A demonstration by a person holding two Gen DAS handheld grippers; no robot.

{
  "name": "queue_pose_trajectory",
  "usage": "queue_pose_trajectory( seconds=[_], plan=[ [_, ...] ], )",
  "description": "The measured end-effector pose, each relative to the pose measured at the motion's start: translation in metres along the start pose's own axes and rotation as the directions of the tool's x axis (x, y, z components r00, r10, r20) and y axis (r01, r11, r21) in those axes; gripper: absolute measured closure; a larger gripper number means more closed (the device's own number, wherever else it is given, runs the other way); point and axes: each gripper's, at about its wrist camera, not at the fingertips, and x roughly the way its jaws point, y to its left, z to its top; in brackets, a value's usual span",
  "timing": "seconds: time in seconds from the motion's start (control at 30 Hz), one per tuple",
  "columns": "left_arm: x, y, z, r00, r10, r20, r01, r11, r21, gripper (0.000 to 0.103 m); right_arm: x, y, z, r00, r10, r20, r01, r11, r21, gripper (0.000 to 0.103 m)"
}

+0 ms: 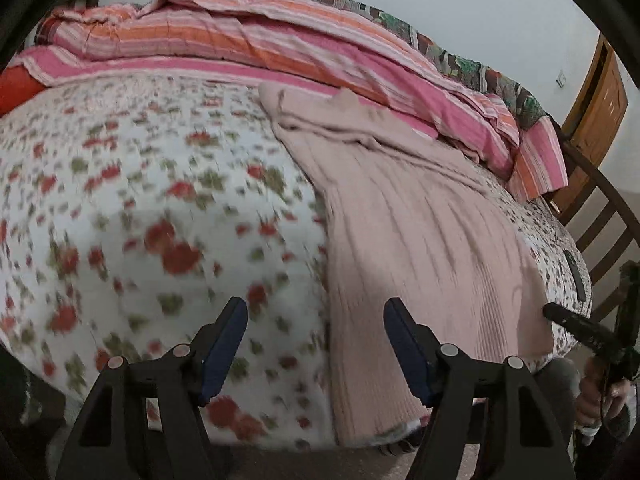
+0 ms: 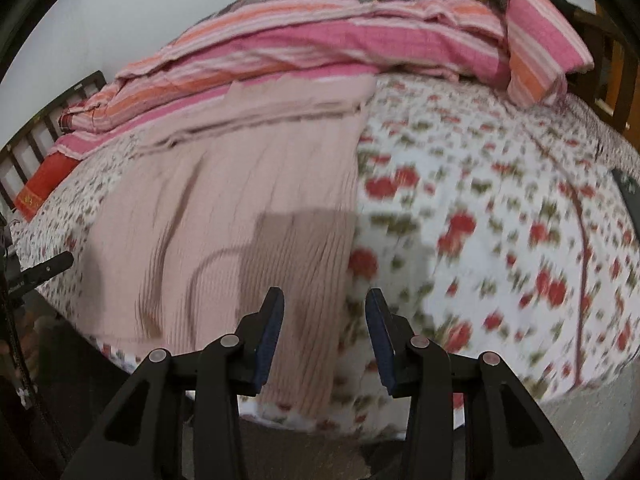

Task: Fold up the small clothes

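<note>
1. Presently, the left gripper [image 1: 316, 340] is held above the near edge of the bed [image 1: 140, 200], with its jaws apart and nothing between them; only the floral bedcover is seen beneath it.
2. Just to its right, a pink knit [image 1: 420, 248] is laid lengthwise on the bed, its near end reaching the bed's edge and its far end lying against the striped quilt [image 1: 280, 40]. Some layered folds are seen at that far end, but which part of the garment they are cannot be told.
3. The knit appears narrow and long, so it is judged that the sides may already be turned in; this cannot be confirmed. No crosswise fold is seen, so the folding is judged to be partly done at most.
4. The right gripper [image 2: 325, 332] is held over the near right edge of the knit [image 2: 248, 220], with its jaws apart and empty; whether the cloth is touched cannot be told, since the picture is blurred.
5. What is judged to be left: the near hem is to be gripped, carried toward the far end, and the garment halved into a compact stack.
6. At far right, a wooden chair [image 1: 600, 216] is seen beside the bed.
</note>
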Motion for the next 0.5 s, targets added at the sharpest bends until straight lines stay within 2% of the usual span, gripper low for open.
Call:
queue_pose_trajectory(
  seconds=[0.07,0.13,0.23,0.4,0.43,0.47,0.5],
  plan=[
    [0.004,-0.005,-0.006,1.0,-0.008,-0.01,0.008,1.0,0.013,0.042,0.006,0.002,-0.007,1.0,0.006,-0.013,-0.006,1.0,0.007,0.061],
    [0.011,-0.013,-0.009,1.0,0.001,-0.017,-0.001,1.0,0.027,0.054,0.012,0.005,-0.013,1.0,-0.002,-0.025,0.002,1.0,0.007,0.061],
    [0.018,-0.023,-0.012,1.0,-0.005,-0.024,0.006,0.999,0.048,0.057,0.018,0.004,-0.017,1.0,-0.003,-0.03,0.004,1.0,0.018,0.063],
    [0.031,-0.03,-0.016,0.998,0.045,-0.035,-0.043,0.998,0.047,0.057,0.023,0.006,-0.014,1.0,0.003,-0.031,-0.002,1.0,0.027,0.067],
    [0.032,-0.03,-0.016,0.998,0.048,-0.034,-0.047,0.998,0.037,0.057,0.024,0.007,-0.013,0.999,0.002,-0.032,-0.001,1.0,0.025,0.069],
    [0.033,-0.03,-0.016,0.998,0.057,-0.027,-0.056,0.998,0.026,0.057,0.026,0.008,-0.012,0.999,0.006,-0.034,-0.006,1.0,0.023,0.077],
    [0.033,-0.03,-0.016,0.998,0.063,-0.024,-0.062,0.998,0.02,0.064,0.027,0.01,-0.012,0.999,0.016,-0.036,-0.015,1.0,0.021,0.088]
  ],
)
